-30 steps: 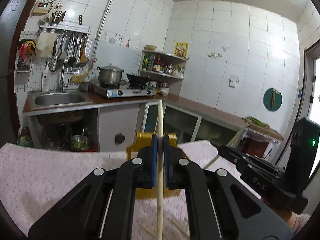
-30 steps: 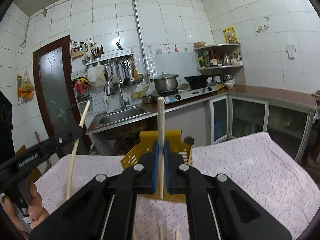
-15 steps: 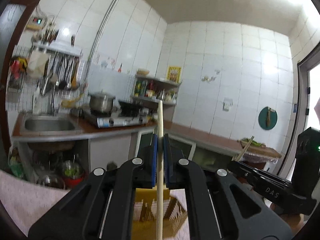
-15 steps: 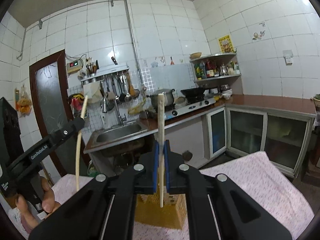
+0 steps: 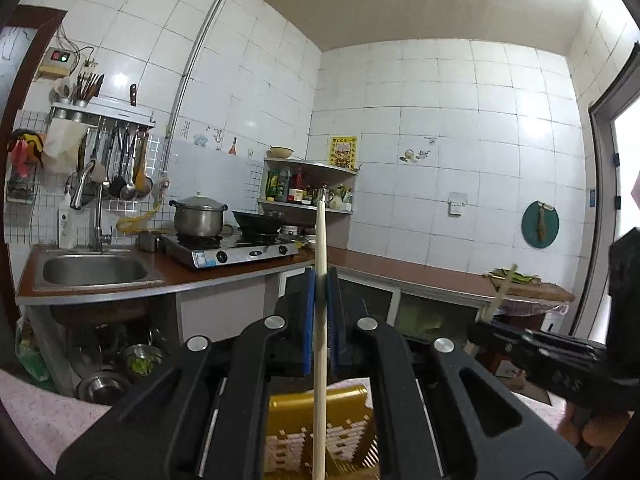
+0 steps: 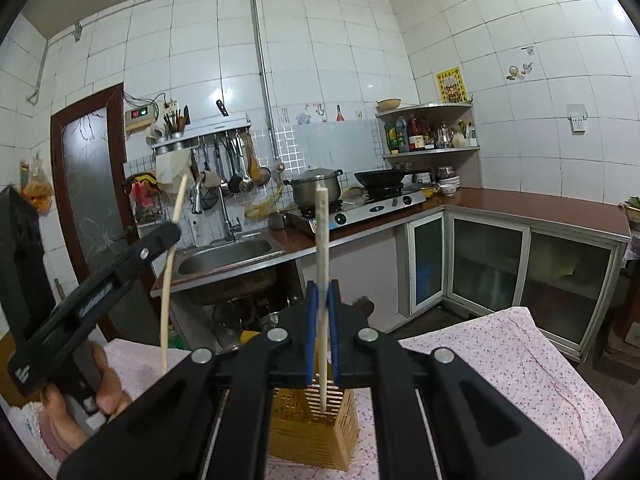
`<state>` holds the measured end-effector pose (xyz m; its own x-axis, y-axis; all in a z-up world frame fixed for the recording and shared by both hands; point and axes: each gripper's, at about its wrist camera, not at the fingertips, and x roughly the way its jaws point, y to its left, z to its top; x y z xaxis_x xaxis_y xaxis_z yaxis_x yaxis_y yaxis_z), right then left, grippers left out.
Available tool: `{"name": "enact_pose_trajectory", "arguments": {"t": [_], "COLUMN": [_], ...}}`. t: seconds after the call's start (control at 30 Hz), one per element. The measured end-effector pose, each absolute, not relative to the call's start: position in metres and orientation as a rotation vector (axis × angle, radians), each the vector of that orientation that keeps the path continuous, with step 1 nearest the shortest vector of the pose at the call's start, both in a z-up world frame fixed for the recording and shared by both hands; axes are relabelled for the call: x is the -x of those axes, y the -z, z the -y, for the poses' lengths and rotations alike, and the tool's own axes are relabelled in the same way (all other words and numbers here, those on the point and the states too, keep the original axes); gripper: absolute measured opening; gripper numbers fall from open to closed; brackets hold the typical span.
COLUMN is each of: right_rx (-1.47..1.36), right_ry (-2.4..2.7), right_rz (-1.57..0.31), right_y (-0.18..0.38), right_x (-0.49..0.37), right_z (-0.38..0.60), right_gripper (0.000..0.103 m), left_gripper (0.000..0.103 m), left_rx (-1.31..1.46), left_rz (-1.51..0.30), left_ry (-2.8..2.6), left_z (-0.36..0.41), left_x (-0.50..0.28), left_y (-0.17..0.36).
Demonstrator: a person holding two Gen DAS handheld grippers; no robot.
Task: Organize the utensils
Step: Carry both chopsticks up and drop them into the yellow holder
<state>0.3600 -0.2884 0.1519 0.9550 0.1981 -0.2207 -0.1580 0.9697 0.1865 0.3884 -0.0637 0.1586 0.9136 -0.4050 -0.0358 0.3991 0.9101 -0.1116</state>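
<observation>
Both jaws clamped on upright pale chopsticks (image 5: 320,320) (image 6: 322,280) above yellow slatted holder (image 6: 316,424).

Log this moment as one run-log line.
left hand-held gripper: shut on pale wooden chopstick | right hand-held gripper: shut on second pale chopstick | yellow slotted plastic utensil holder: below both, on floral cloth

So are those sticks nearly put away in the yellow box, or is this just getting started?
Partway. Each claw is shut on one chopstick, held upright: the left claw grips one chopstick, and the right claw grips the other chopstick. Both are raised above the yellow slotted holder on the table. No chopstick is visibly inside it yet. Left to do: lower both in and let go.
</observation>
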Motion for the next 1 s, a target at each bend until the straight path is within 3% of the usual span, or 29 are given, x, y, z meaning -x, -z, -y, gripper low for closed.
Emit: {"name": "enact_pose_trajectory", "arguments": {"t": [0.43,1.0], "right_rx": [-0.21,-0.179], "right_ry": [-0.186,-0.164], "right_rz": [-0.274,-0.347], "right_y": [-0.117,-0.09], "right_x": [-0.384,-0.406], "right_z": [0.295,0.286], "right_gripper": [0.006,0.006], "left_gripper": [0.004,0.004], "left_rx": [0.099,0.085], "left_rz": [-0.021,-0.167], "left_ry": [0.35,0.348], "left_z": [0.073,0.07], "left_x": [-0.445,-0.461], "left_y": [-0.14,-0.089]}}
